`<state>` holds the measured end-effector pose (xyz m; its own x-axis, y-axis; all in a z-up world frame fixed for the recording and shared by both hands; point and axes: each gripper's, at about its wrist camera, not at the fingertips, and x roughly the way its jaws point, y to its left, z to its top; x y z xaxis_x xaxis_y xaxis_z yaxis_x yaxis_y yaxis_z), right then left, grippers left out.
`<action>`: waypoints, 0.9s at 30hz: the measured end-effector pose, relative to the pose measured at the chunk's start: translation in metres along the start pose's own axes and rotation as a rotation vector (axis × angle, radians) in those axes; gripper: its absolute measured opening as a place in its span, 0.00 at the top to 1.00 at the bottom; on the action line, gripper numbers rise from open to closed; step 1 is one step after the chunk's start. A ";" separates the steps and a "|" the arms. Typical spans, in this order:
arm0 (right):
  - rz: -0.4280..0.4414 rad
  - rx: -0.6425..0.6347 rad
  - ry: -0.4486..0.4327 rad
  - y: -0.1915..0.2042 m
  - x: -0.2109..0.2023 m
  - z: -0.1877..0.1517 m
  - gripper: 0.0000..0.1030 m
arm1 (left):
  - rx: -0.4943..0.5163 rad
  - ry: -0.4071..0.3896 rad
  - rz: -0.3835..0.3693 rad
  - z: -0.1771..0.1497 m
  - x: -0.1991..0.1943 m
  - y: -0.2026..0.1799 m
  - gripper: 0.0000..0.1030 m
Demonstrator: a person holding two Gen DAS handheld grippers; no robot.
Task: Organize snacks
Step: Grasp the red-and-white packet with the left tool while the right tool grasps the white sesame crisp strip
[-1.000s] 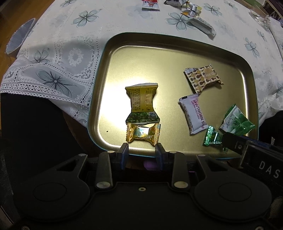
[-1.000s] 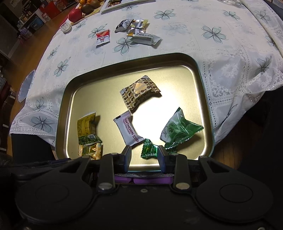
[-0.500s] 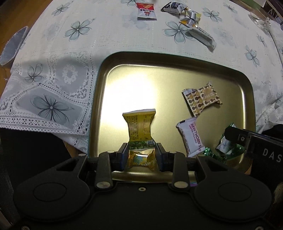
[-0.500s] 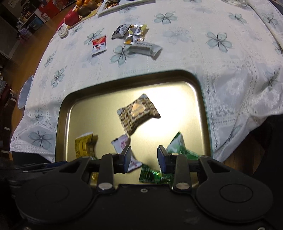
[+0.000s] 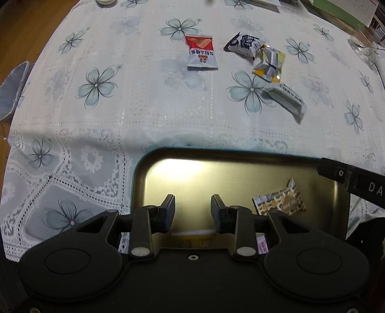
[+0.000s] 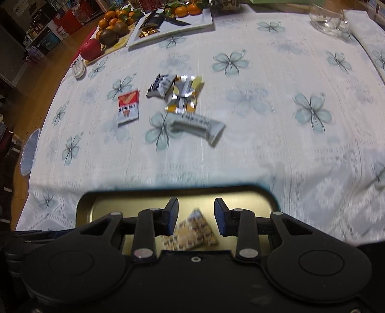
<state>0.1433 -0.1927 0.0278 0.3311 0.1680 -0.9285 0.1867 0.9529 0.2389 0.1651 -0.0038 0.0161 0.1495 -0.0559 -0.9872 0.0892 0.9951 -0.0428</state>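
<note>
A gold metal tray lies at the near table edge; most of it is hidden under the grippers. A brown patterned snack lies in it. Several snacks lie on the tablecloth beyond: a red-and-white packet, a dark blue-and-white packet, a yellow-and-silver packet and a long white bar. My left gripper is open and empty above the tray. My right gripper is open and empty above the patterned snack.
A fruit tray with oranges and an apple and a white plate stand at the far left. A glass bowl stands at the far right. The flowered tablecloth hangs over the left edge. The right gripper's body shows at right.
Both grippers have lifted and tilted forward, so the loose snacks beyond the tray now fill the views. The tray's snacks have mostly dropped out of sight beneath the grippers.
</note>
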 end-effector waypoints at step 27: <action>-0.004 -0.296 -0.074 0.013 0.108 0.089 0.45 | -0.061 0.017 -0.087 0.149 0.057 0.025 0.60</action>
<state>0.2640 -0.1850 -0.0436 0.3997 0.1557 -0.9033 -0.0858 0.9875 0.1323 0.3224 0.0059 -0.0187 0.1267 -0.1413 -0.9818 0.0404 0.9897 -0.1372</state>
